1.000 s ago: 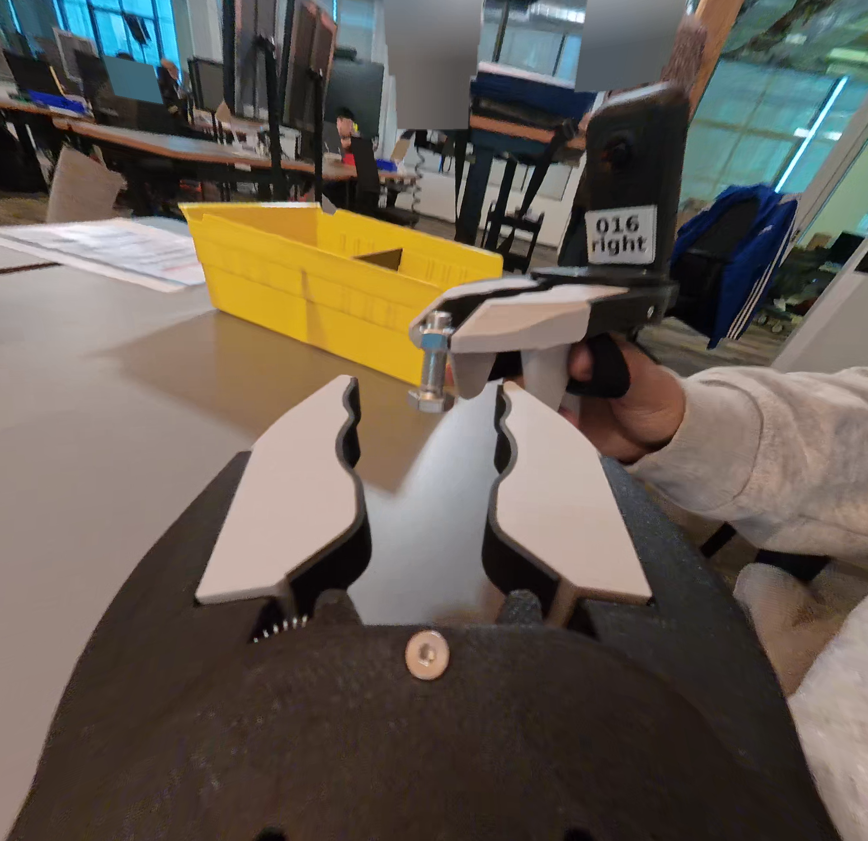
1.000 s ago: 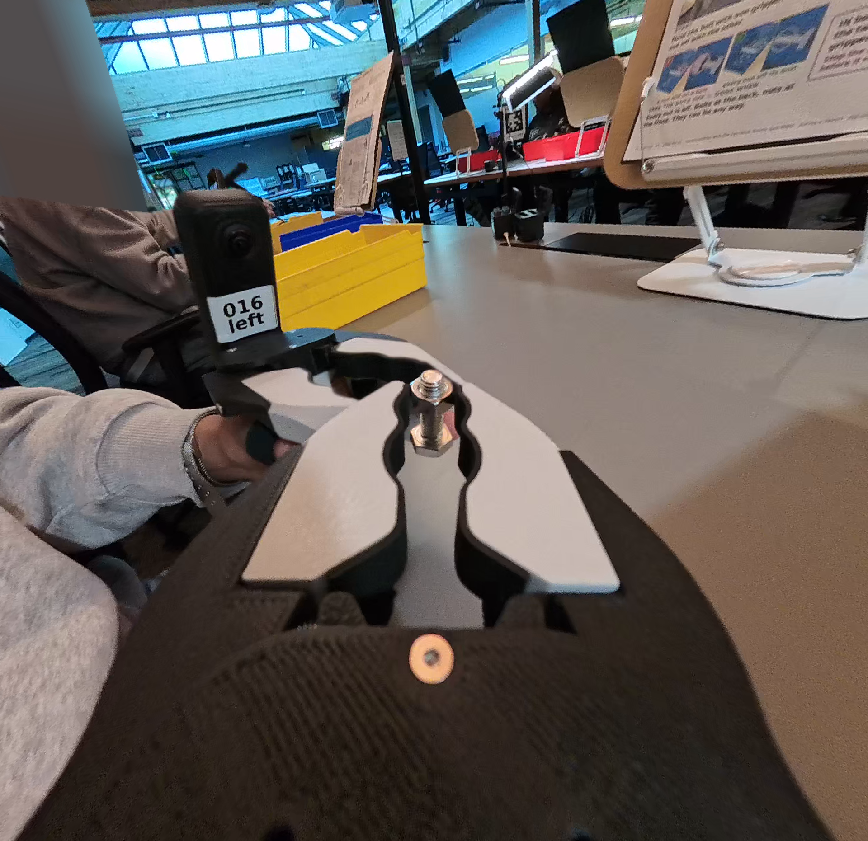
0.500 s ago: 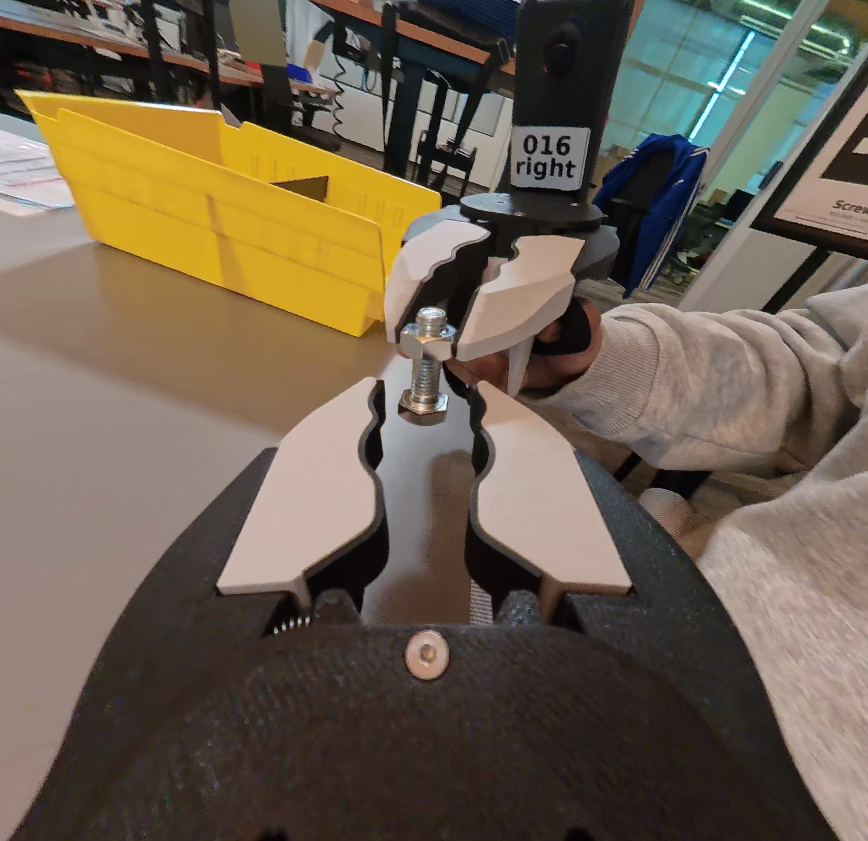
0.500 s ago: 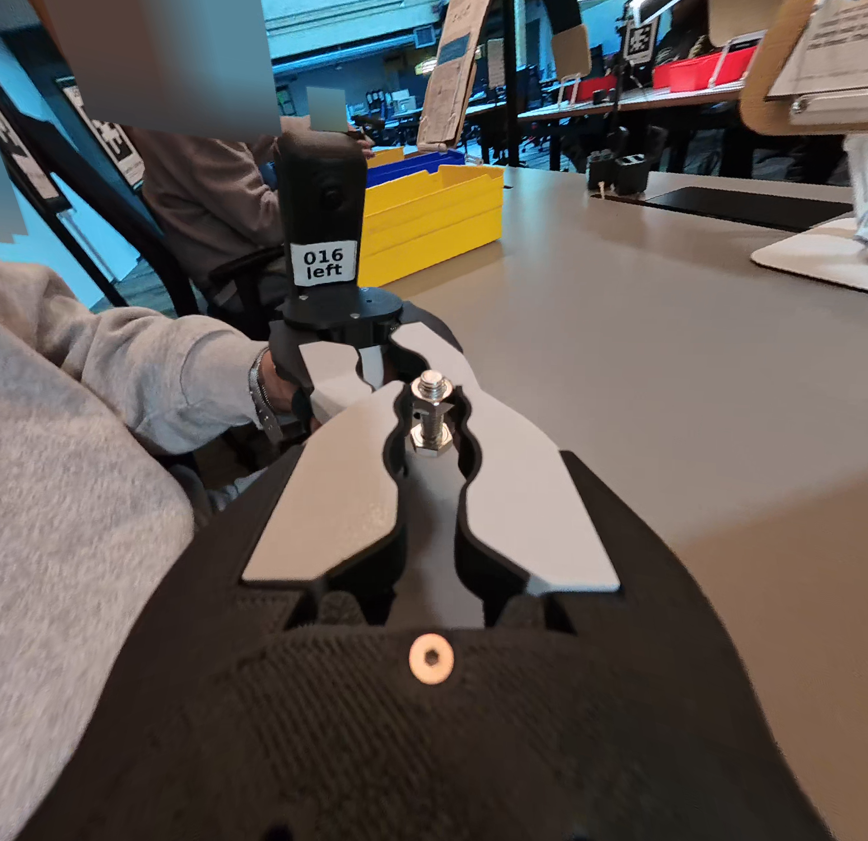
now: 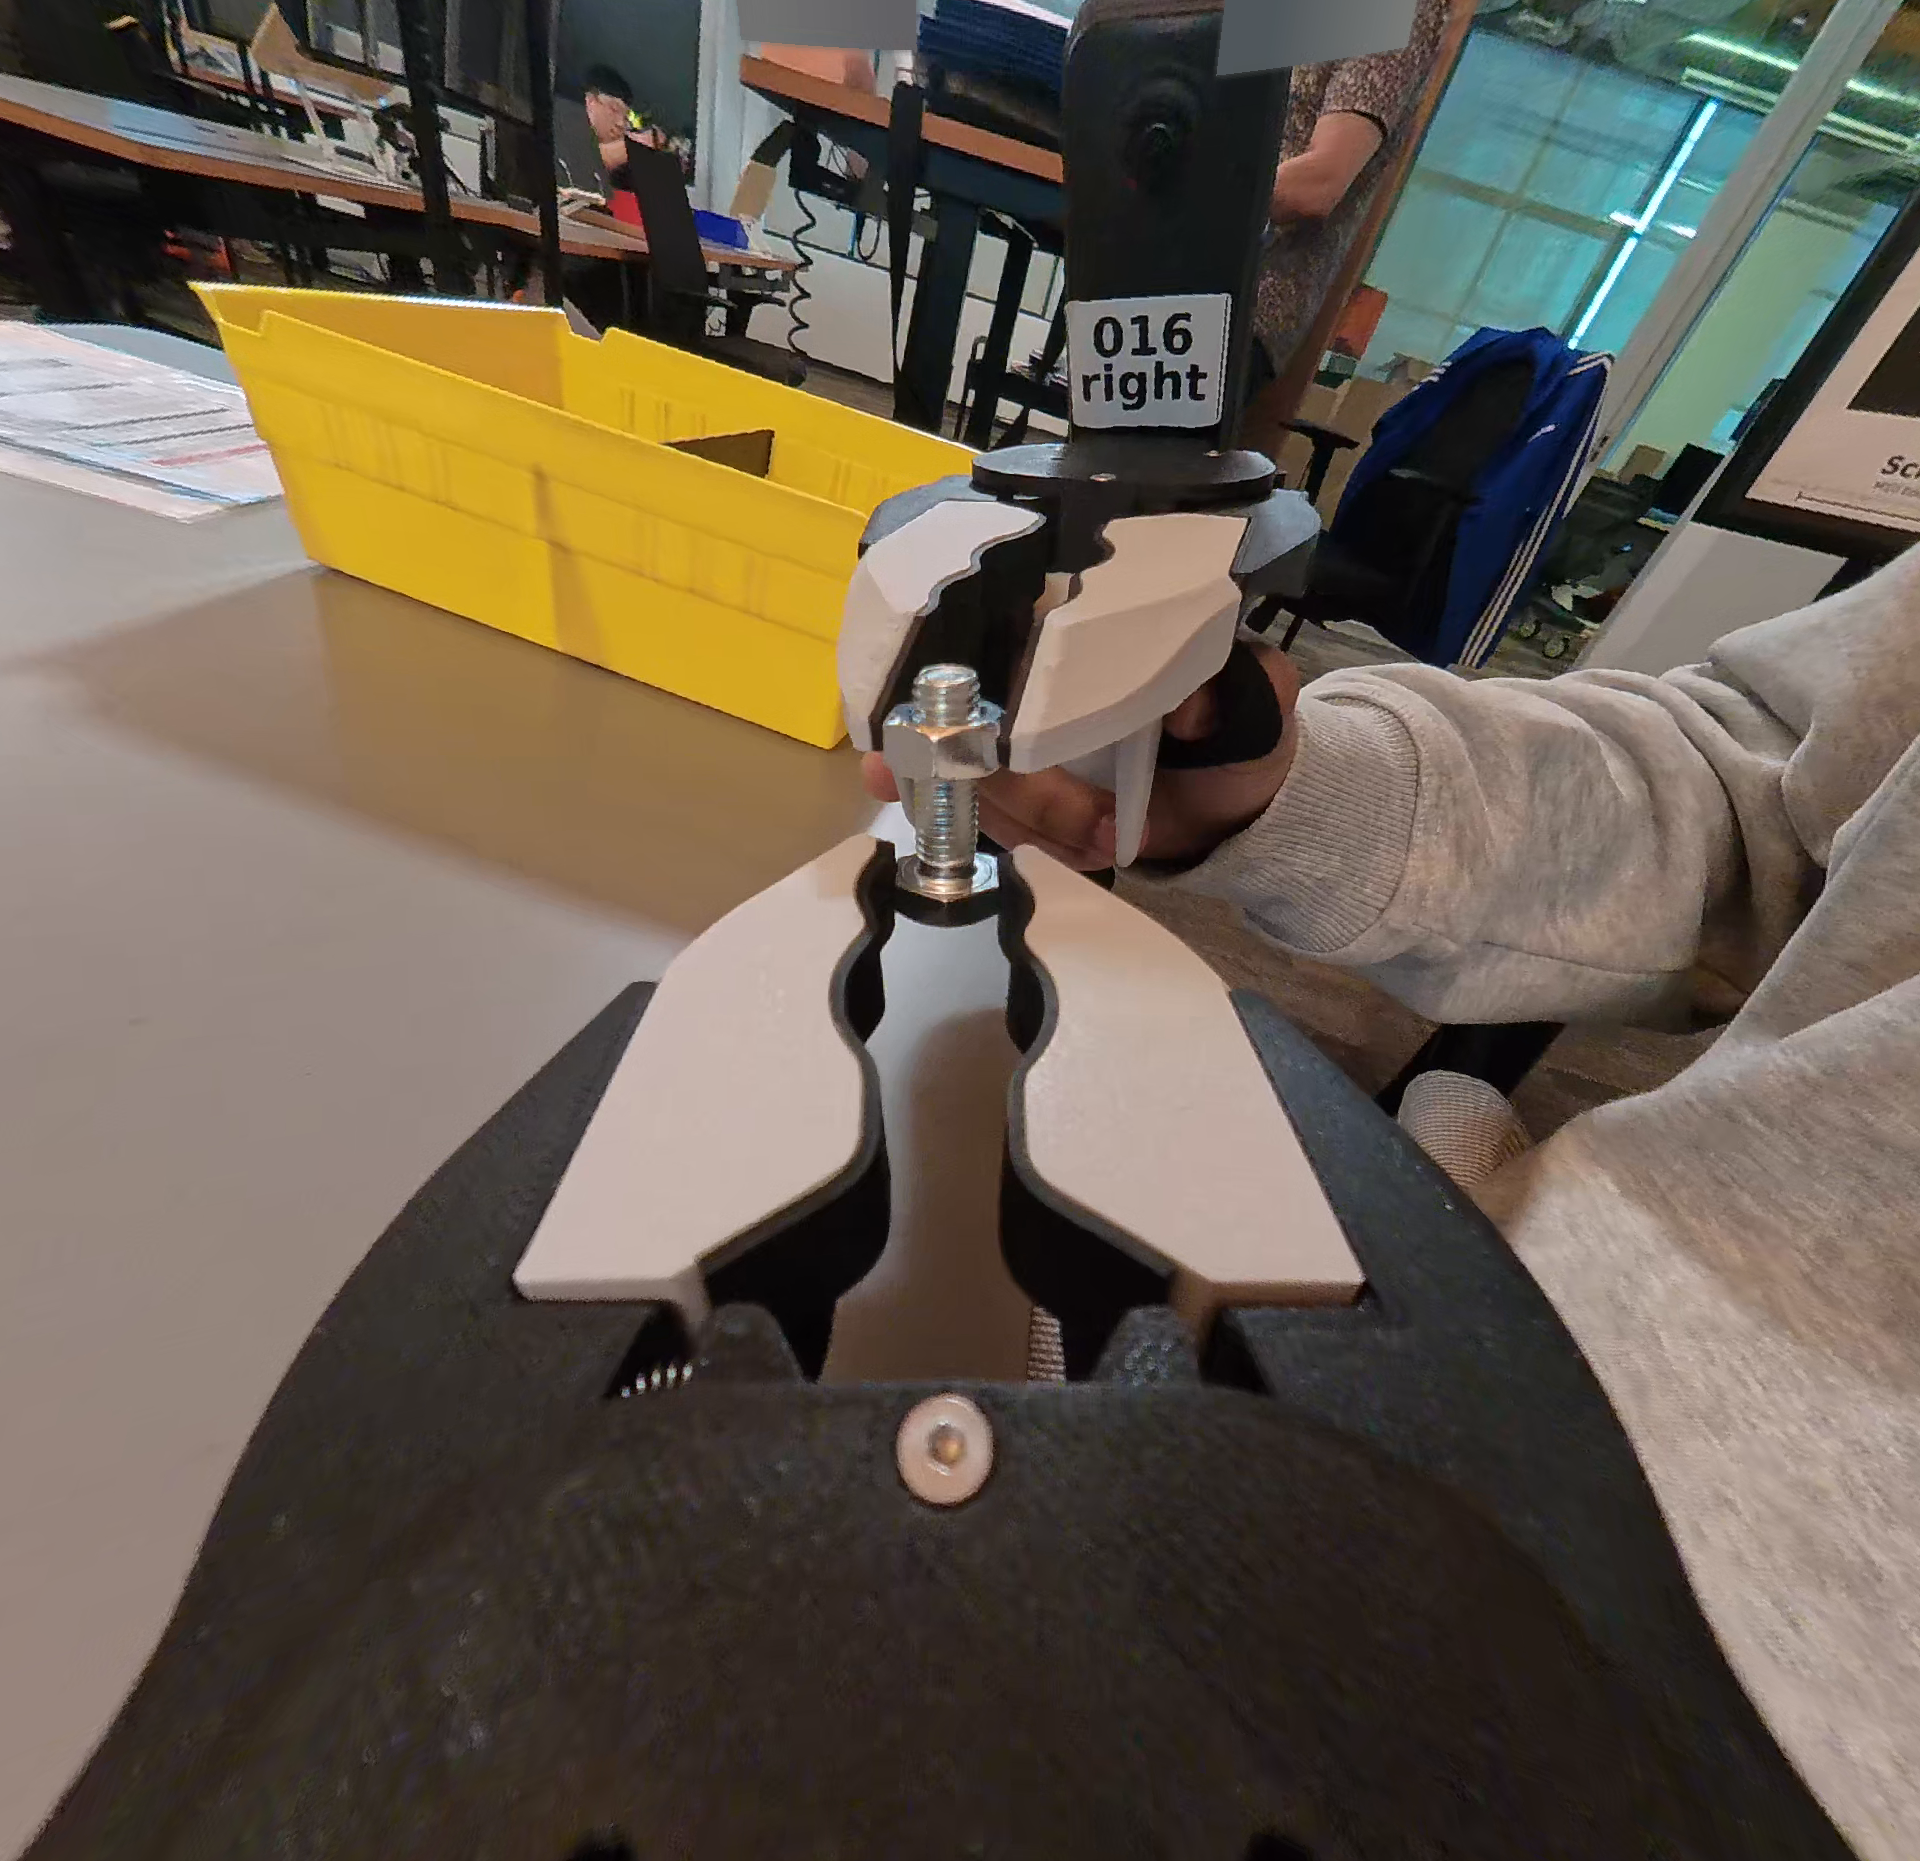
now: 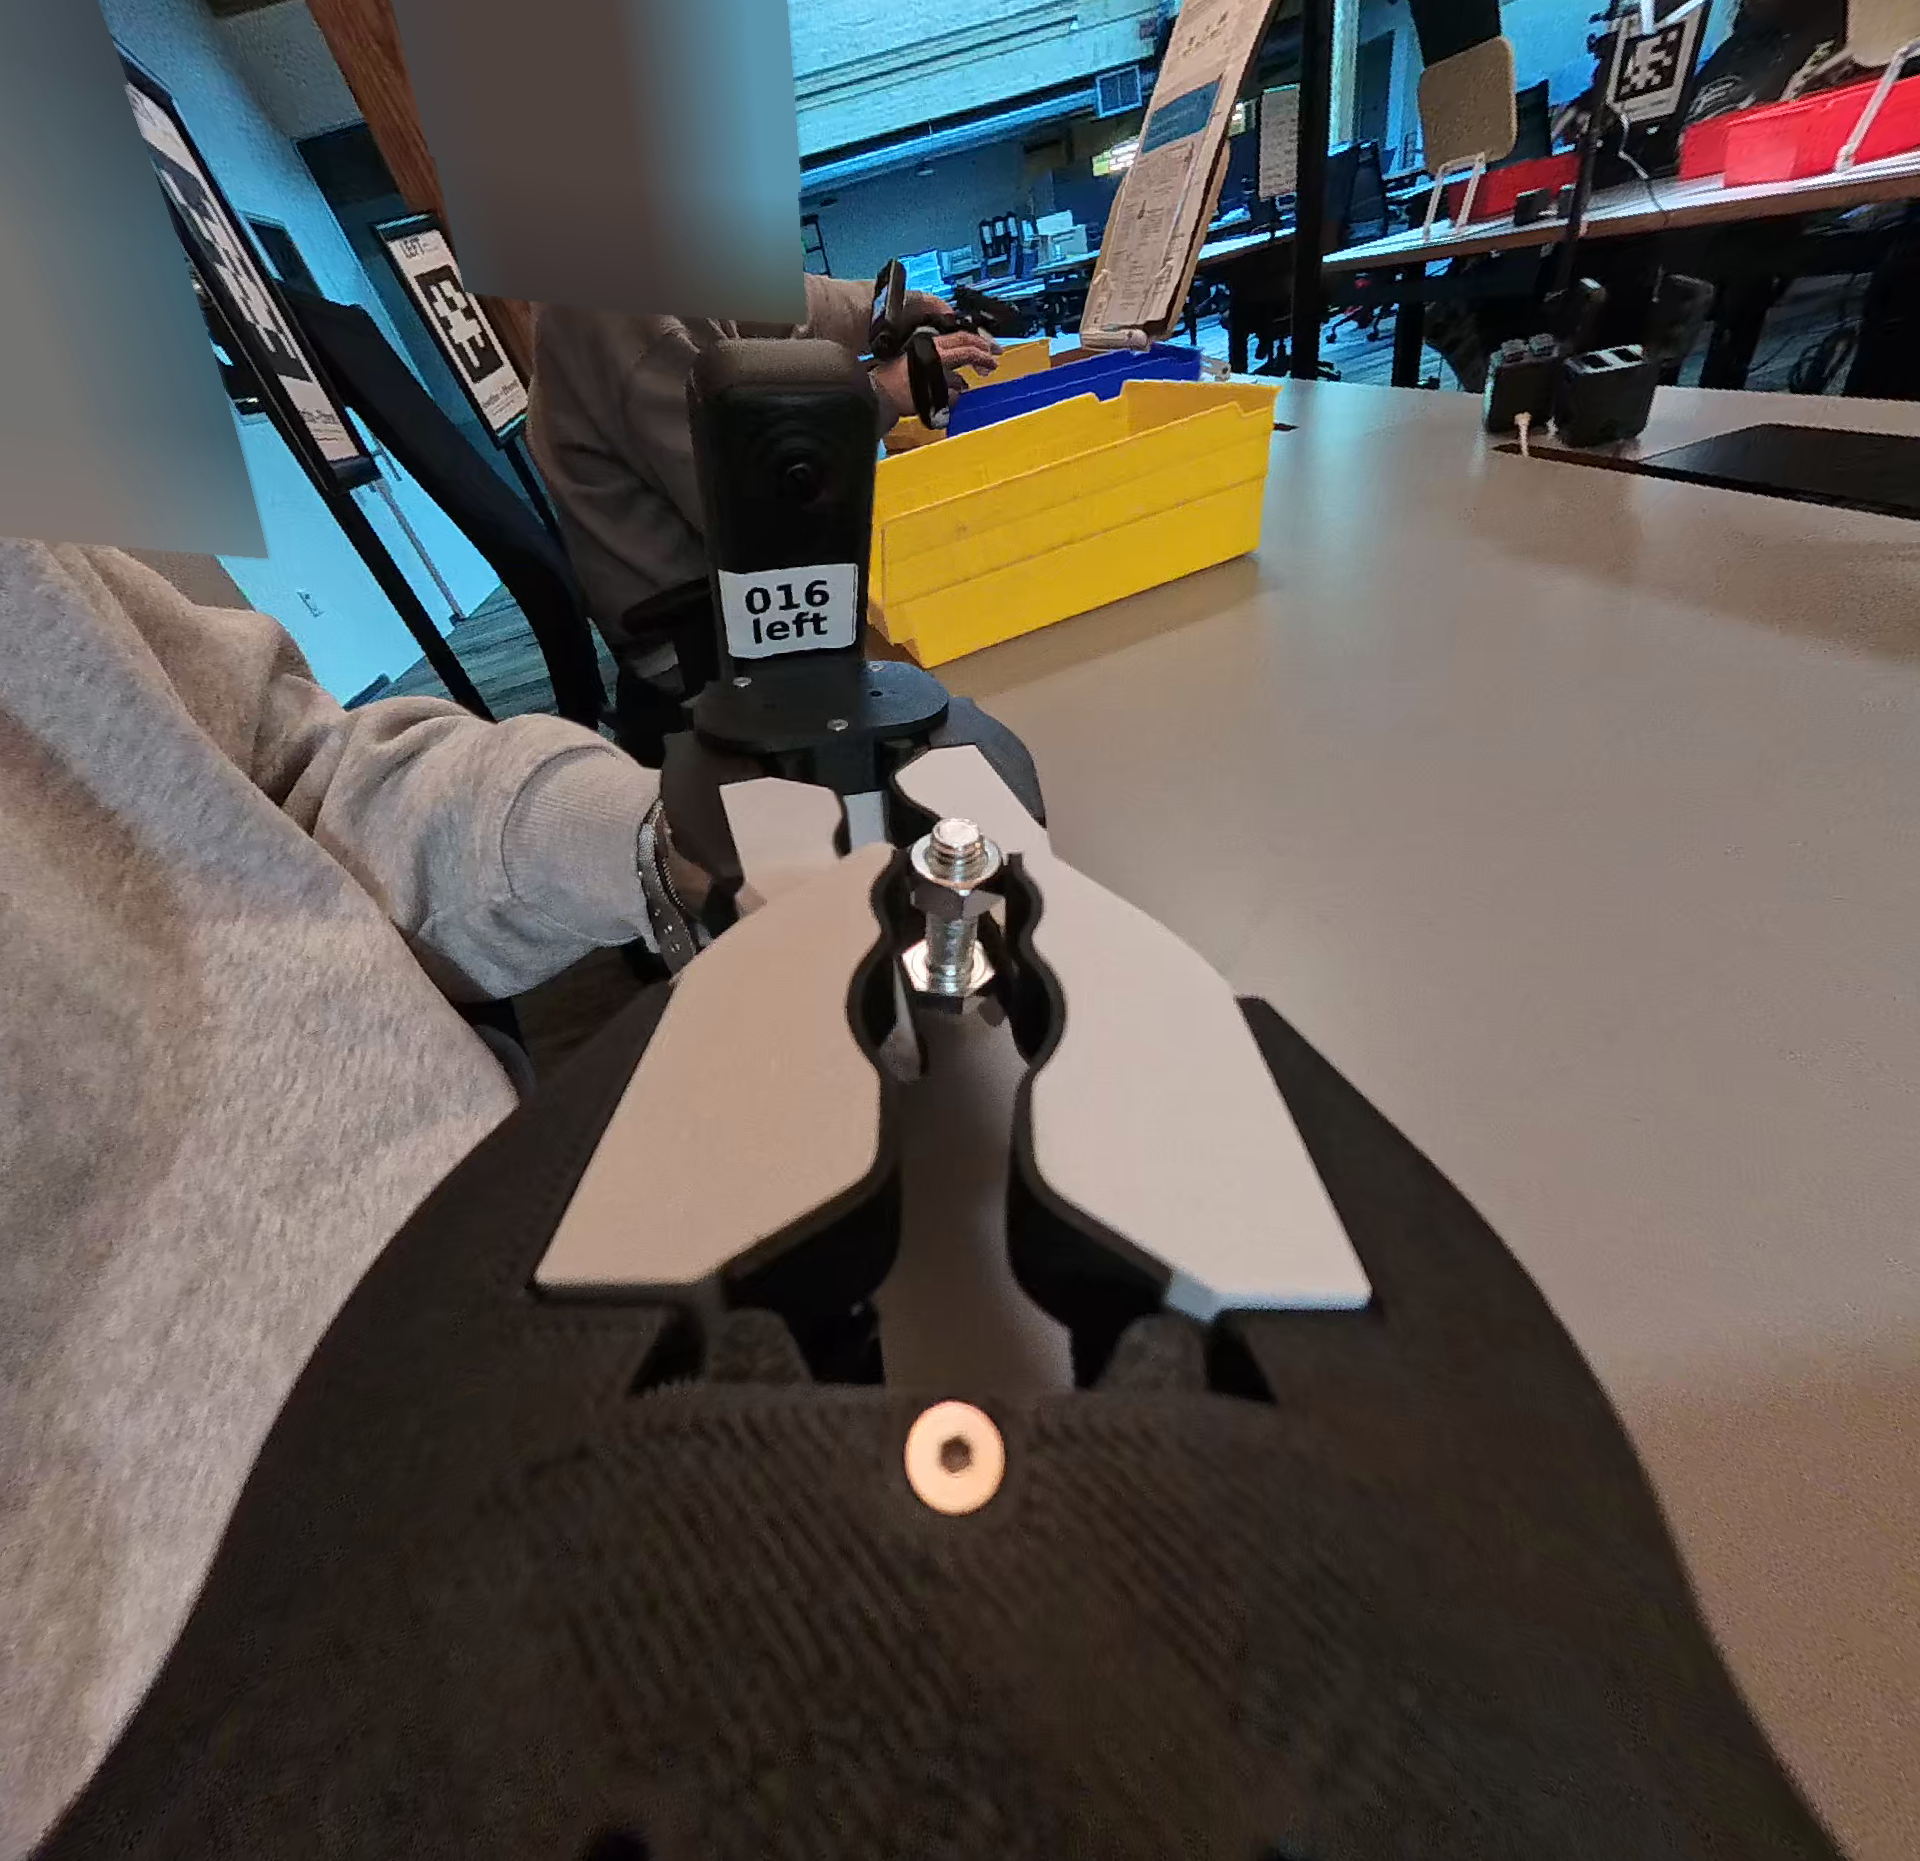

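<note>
A silver bolt (image 5: 940, 819) stands upright between my two grippers, with a hex nut (image 5: 943, 741) threaded near its top end. My left gripper (image 5: 943, 881) is shut on the bolt's hex head at its fingertips. My right gripper (image 5: 940, 746) faces it from the far side and is shut on the nut. In the right wrist view the right gripper (image 6: 956, 876) pinches the nut (image 6: 956, 869). The bolt head (image 6: 948, 972) shows below it. The left gripper (image 6: 868, 814) sits just beyond, partly hidden. All of this is held above the grey table (image 5: 260, 876) near its edge.
A yellow bin (image 5: 540, 502) stands on the table behind the grippers and also shows in the right wrist view (image 6: 1070, 523), with a blue bin (image 6: 1070, 383) behind it. Another person (image 6: 623, 429) sits by those bins. A printed sheet (image 5: 104, 419) lies at far left. My two grippers' fingertips are within a few centimetres of each other.
The left gripper moved in under the right one and closed its fingers around the bolt head. The right gripper kept its hold on the nut and turned to face the left.
</note>
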